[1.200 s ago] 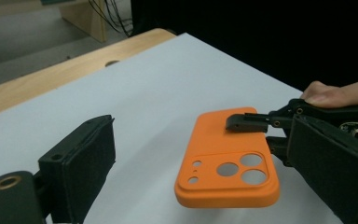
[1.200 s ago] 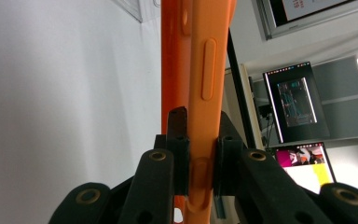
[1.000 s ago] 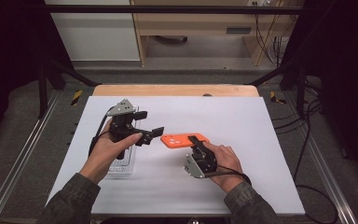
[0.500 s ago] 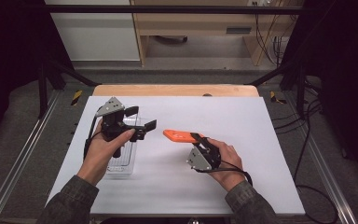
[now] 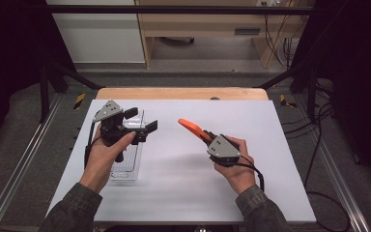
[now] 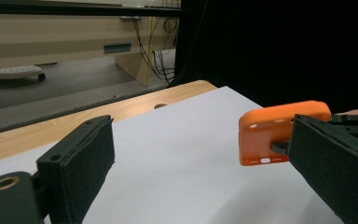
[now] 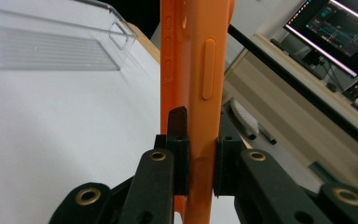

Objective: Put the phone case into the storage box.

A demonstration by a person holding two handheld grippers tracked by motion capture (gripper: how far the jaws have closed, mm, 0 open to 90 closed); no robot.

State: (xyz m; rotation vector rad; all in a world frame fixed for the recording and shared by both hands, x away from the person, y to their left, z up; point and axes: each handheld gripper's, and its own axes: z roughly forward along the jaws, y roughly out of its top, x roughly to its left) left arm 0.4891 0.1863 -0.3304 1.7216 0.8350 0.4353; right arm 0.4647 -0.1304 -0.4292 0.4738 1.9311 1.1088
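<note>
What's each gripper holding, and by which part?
Right gripper clamps the orange phone case across its thin side edges, near one end. Left gripper is open, holding nothing.

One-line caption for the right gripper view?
Right gripper clamps an orange phone case edge-on above the white table.

The phone case (image 5: 192, 126) is bright orange, plain, with no pattern. The right gripper (image 5: 211, 140) that clamps it has black jaws and a grey top plate; the left gripper (image 5: 142, 126) wears the same black and grey. The tray (image 5: 125, 164) at about eight o'clock from the case is clear, seemingly ribbed with fine lines. The table (image 5: 270, 159) is white with a pale wood edge at twelve o'clock.
</note>
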